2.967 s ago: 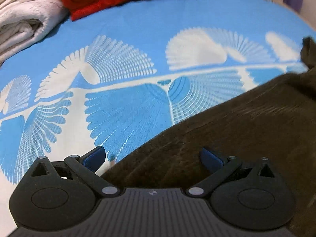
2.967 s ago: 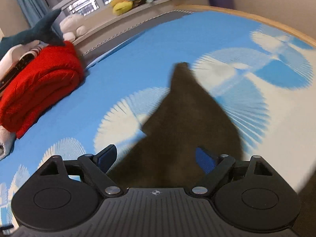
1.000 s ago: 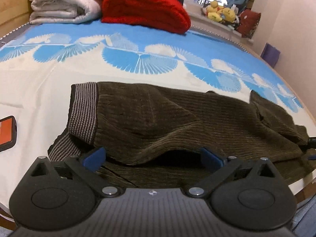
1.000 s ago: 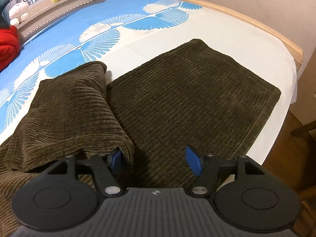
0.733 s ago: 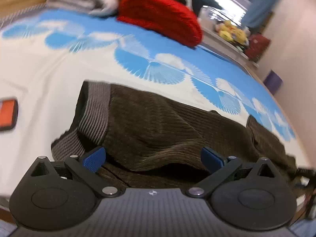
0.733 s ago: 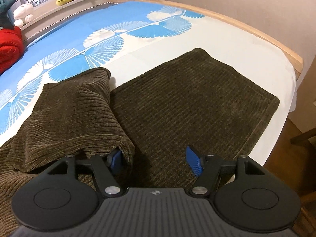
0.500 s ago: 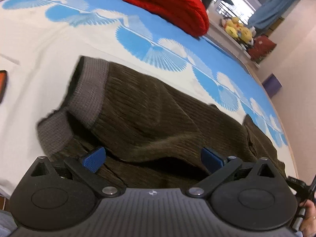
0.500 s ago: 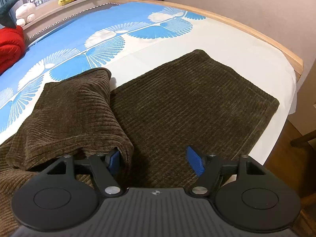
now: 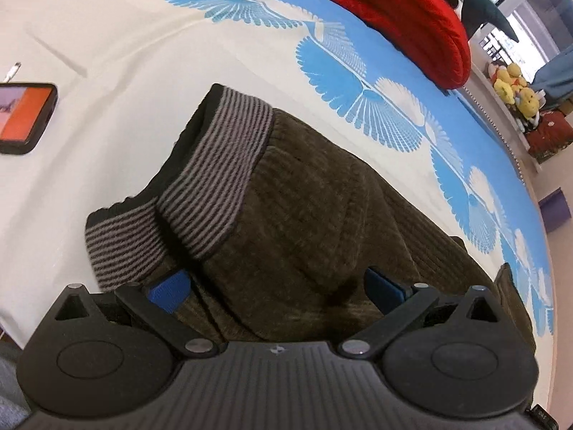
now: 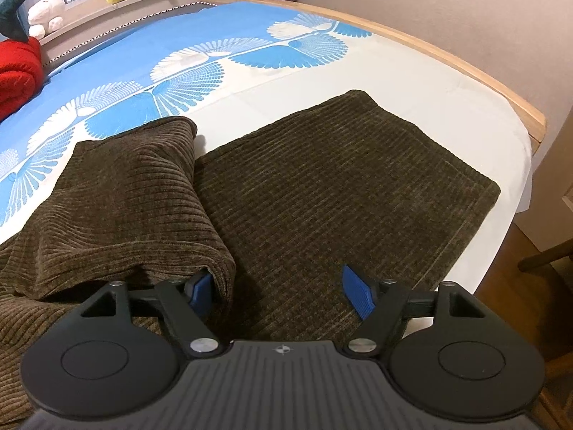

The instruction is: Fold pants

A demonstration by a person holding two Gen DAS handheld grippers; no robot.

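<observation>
Left claw (image 9: 275, 288) and right claw (image 10: 283, 295) — both spread wide, angled downward.

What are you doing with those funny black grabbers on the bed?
A person is folding dark brown pants on the blue-and-white bedsheet, a gripper in each hand. One leg lies flat; the other is folded over beside it. The right gripper sits open over the legs, one pad tucked under the folded edge. The left gripper sits open by the striped waistband, not pinching anything.

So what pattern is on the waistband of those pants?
Thin grey and black stripes on the waistband, clearest in the left wrist view.
</observation>
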